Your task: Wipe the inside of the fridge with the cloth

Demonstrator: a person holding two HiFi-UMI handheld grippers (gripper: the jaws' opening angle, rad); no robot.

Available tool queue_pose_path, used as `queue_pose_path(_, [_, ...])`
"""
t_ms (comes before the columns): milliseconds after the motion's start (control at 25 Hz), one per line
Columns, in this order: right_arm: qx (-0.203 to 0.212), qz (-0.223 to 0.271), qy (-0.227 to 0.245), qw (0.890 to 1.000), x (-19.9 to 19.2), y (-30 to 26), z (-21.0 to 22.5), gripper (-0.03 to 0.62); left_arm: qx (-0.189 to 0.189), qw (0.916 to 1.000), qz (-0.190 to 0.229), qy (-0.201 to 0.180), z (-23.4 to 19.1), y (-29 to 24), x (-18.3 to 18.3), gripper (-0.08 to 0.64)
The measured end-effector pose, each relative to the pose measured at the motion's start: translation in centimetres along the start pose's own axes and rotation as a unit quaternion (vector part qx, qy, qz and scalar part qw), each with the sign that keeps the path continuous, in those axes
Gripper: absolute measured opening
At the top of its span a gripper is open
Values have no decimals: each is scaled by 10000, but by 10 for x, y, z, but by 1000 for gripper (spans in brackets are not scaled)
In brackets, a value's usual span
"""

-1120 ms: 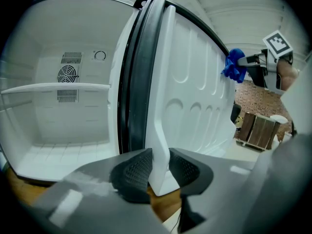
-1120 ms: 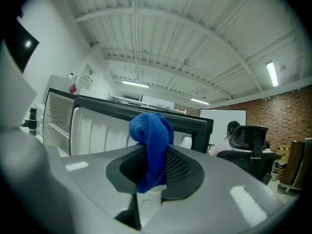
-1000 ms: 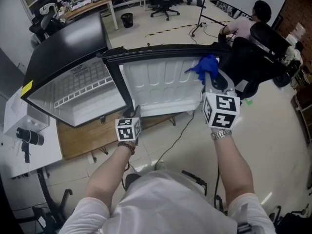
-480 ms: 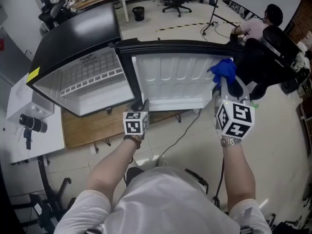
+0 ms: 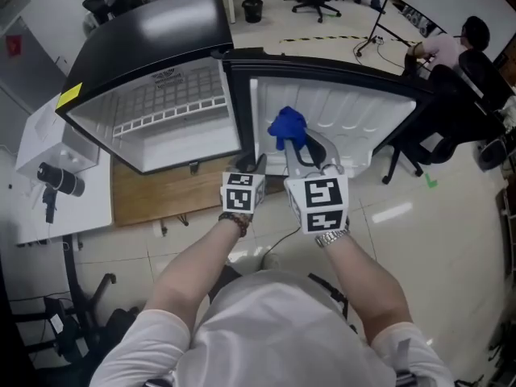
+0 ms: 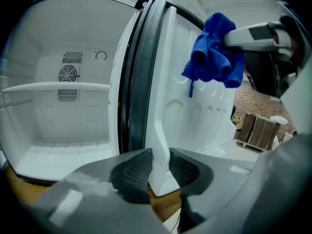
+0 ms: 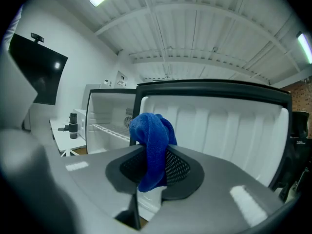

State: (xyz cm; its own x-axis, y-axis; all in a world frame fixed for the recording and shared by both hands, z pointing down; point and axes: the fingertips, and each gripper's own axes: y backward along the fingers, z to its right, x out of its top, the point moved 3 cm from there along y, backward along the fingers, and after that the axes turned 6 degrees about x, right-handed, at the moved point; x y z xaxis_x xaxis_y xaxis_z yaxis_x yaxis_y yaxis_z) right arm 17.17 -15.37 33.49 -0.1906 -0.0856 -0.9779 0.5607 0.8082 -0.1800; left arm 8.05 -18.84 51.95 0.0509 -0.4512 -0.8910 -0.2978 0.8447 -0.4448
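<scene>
Blue crumpled cloth [image 7: 153, 140] hangs pinched in the right claw [image 7: 155, 167], raised before the white ribbed inner face of the open fridge door [image 5: 355, 111]. The left claw [image 6: 160, 168] is clamped on that door's bottom edge, beside the black compact fridge [image 5: 153, 43].

Head view looks steeply down on the open black-topped white fridge [image 5: 173, 147]. Both gripper views face it closely, sharing its ribbed white plastic door liner [image 7: 219, 126].
</scene>
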Motion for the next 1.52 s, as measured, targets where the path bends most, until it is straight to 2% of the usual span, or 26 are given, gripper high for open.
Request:
queue_pose_path(320, [403, -145, 23, 9991, -6, -46, -39, 69, -65, 10000, 13, -56, 0, 0, 0, 107])
queue_pose_path(600, [277, -268, 216, 9990, -12, -64, -45, 69, -68, 9999, 60, -44, -3, -1, -1, 107])
queue_pose_path(1040, [112, -382, 10, 9992, -32, -61, -22, 69, -145, 9998, 94, 21, -2, 0, -1, 107])
queue_pose_path(1520, [-342, -455, -120, 9983, -46, -33, 23, 69, -103, 9999, 79, 25, -3, 0, -1, 107])
